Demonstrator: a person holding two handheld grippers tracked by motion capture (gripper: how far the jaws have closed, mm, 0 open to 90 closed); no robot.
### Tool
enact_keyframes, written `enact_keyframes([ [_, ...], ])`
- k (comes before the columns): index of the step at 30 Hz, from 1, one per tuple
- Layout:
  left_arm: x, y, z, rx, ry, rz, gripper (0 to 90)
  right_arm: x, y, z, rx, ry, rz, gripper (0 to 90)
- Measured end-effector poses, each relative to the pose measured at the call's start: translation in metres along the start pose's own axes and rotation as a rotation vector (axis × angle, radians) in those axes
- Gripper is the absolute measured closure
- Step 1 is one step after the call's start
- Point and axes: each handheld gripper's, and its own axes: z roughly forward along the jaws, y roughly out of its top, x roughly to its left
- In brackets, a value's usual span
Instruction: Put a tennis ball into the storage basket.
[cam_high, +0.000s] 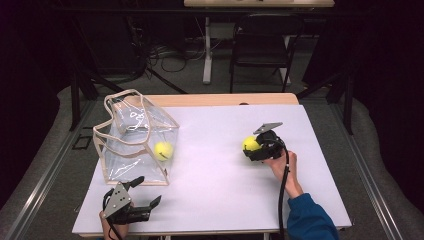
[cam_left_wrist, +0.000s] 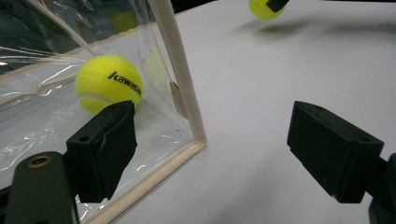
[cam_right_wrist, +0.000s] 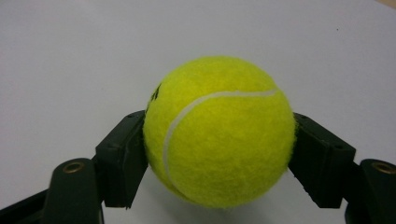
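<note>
Only the clear bag (cam_high: 137, 140) blocks the table's (cam_high: 215, 190) left rear.

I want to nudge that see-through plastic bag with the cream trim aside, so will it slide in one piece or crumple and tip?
The clear plastic bag with cream trim would probably buckle rather than slide stiffly: its walls look thin and wrinkled, and its handles sag. It seems light, so a push may well shift it. The yellow tennis ball inside would likely roll as it moves.

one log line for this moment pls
right gripper: shut on tennis ball | left gripper: open, beside clear bag | second tennis ball: inside bag
</note>
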Motion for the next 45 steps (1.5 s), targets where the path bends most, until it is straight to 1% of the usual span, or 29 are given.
enact_keyframes([
  [6,-0.001,0.000,-0.001,0.000,-0.003,0.003,16.0,0.006,0.003,-0.002,0.011,0.003,-0.024,26.0],
  [10,-0.001,0.000,0.000,-0.001,-0.003,0.000,16.0,0.009,0.004,-0.003,0.006,0.007,-0.032,26.0],
  [13,0.000,0.000,0.001,0.004,-0.006,-0.004,16.0,0.013,0.006,-0.005,0.009,0.011,-0.046,26.0],
  [19,0.000,0.000,0.000,0.000,-0.004,0.005,16.0,0.021,0.009,-0.009,0.002,0.014,-0.065,26.0],
  [22,0.000,0.000,0.000,-0.002,0.000,0.000,16.0,0.024,0.010,-0.010,-0.005,0.017,-0.072,26.0],
  [23,0.000,0.000,0.000,-0.002,0.000,-0.001,16.0,0.026,0.011,-0.012,-0.007,0.020,-0.081,26.0],
  [24,0.000,-0.001,0.001,0.008,-0.002,-0.003,16.0,0.027,0.012,-0.012,-0.016,0.028,-0.085,26.0],
  [26,0.000,-0.001,0.001,0.007,-0.002,-0.001,16.0,0.029,0.013,-0.013,-0.018,0.030,-0.090,26.0],
  [27,0.000,0.000,-0.001,0.000,-0.002,0.006,16.0,0.030,0.013,-0.014,-0.020,0.029,-0.094,26.0],
  [28,0.000,0.000,-0.001,0.000,-0.002,0.006,16.0,0.030,0.013,-0.014,-0.020,0.029,-0.094,26.0],
  [30,-0.001,0.000,-0.001,-0.002,0.002,0.001,16.0,0.032,0.014,-0.016,-0.037,0.033,-0.093,26.0],
  [35,-0.001,0.000,0.000,0.002,-0.002,0.001,16.0,0.036,0.016,-0.018,-0.045,0.039,-0.107,26.0],
  [37,0.000,-0.001,0.000,0.000,0.001,-0.006,16.0,0.038,0.016,-0.019,-0.048,0.042,-0.106,26.1],
  [38,0.000,-0.001,0.000,0.000,0.001,-0.006,16.0,0.038,0.016,-0.019,-0.048,0.042,-0.106,26.1],
  [39,0.000,0.000,-0.001,-0.001,0.001,0.002,16.0,0.040,0.017,-0.019,-0.060,0.049,-0.110,26.0],
  [45,-0.001,0.000,-0.001,-0.003,0.002,0.001,16.0,0.045,0.018,-0.020,-0.074,0.051,-0.122,26.1],
])
